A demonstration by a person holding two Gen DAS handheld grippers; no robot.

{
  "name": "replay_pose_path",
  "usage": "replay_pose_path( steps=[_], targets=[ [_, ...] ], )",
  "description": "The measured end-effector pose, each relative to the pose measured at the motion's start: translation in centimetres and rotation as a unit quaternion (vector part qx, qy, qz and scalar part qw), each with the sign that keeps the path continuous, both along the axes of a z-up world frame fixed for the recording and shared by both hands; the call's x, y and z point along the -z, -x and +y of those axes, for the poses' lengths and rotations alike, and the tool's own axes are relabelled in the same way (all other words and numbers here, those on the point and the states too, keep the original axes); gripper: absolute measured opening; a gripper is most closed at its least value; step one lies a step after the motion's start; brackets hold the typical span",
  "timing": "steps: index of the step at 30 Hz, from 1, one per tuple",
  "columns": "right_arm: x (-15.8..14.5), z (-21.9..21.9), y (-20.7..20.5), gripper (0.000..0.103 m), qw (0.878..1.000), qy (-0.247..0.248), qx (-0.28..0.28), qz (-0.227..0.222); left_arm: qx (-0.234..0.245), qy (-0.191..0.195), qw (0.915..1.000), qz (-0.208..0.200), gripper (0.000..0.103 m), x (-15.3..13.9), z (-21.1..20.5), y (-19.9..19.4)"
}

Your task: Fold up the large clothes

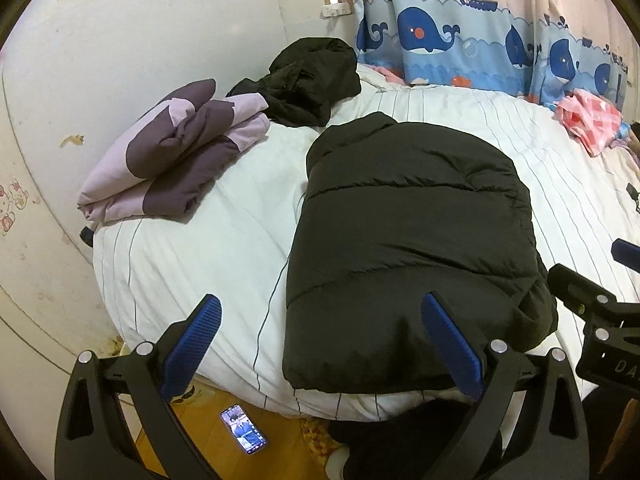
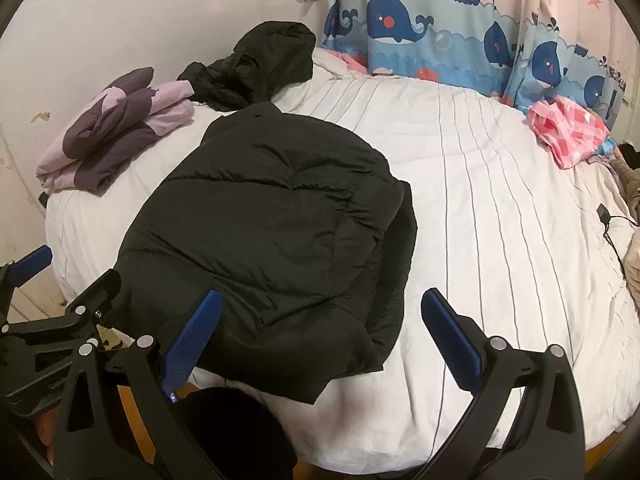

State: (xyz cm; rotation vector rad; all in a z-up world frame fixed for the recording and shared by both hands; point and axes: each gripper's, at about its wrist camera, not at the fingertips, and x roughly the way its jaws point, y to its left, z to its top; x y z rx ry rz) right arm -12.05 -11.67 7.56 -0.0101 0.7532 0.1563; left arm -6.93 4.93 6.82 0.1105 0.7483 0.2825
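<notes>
A black puffer jacket [image 1: 412, 240] [image 2: 272, 232] lies folded on the white striped bed [image 1: 200, 240] [image 2: 500, 220], its lower hem near the front edge. My left gripper [image 1: 320, 344] hovers open over that near hem, one blue finger above the sheet, the other over the jacket's corner. My right gripper [image 2: 320, 340] is also open, spanning the jacket's lower right corner, with nothing held. Each gripper shows at the edge of the other's view. A folded purple and lilac garment [image 1: 176, 152] [image 2: 116, 132] and a crumpled black garment [image 1: 308, 80] [image 2: 260, 64] sit at the back left.
A pink checked cloth [image 1: 592, 120] [image 2: 568, 132] lies at the right by the whale-print curtain [image 1: 460, 40] [image 2: 440, 40]. A black charger cable [image 2: 608, 224] trails on the bed's right side. A lit phone [image 1: 244, 428] rests on the wooden floor below the bed's edge.
</notes>
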Motion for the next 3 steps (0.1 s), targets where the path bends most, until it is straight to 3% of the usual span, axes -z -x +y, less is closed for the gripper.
replay_pose_path(
  steps=[3],
  targets=[
    [-0.37, -0.4, 0.53, 0.097, 1.0, -0.003, 0.004, -0.004, 0.003, 0.004, 1.0, -0.002, 0.096, -0.4, -0.14, 0.3]
  ],
)
